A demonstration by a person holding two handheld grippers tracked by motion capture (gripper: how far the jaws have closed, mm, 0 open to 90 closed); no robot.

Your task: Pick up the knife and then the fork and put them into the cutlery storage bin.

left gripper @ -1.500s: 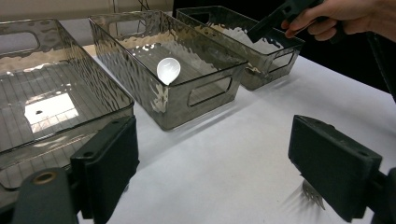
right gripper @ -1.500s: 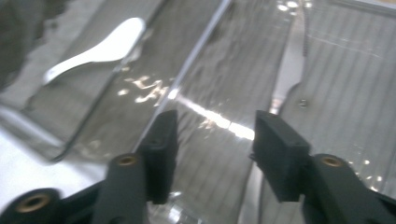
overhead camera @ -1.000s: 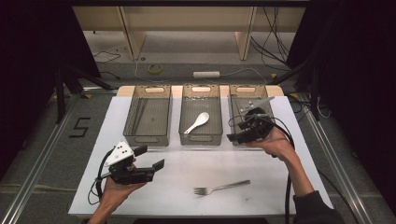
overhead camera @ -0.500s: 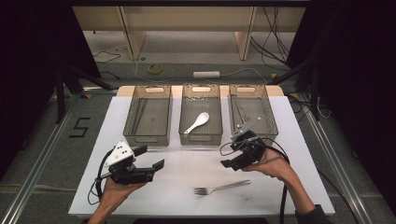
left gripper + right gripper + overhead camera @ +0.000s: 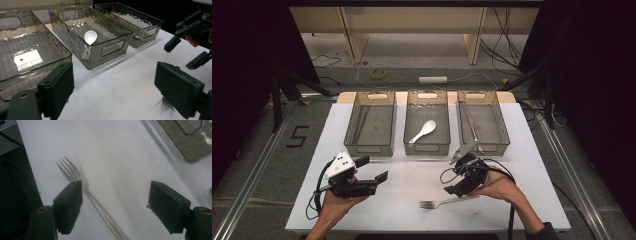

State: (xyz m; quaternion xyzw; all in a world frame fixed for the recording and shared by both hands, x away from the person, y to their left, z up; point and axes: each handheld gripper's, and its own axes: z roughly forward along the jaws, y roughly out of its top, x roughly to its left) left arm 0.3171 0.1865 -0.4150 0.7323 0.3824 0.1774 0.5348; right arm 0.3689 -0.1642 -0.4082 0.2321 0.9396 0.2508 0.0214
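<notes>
High view, right gripper (image 5: 455, 176) tilted down over fork (image 5: 448, 202), fingers spread, nothing grasped, left gripper (image 5: 372, 170) level, fingers spread.

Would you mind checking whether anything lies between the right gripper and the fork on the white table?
Nothing visible does: the right gripper hangs open over the fork, with bare table around it.

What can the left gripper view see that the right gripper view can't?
The left gripper view looks across three clear bins, with a white spoon in the middle one, and has the right gripper open at its far right. The right gripper view looks down its own open jaws at the whole fork lying between them, untouched. Both share the white tabletop, a bin and the fork's tines.
</notes>
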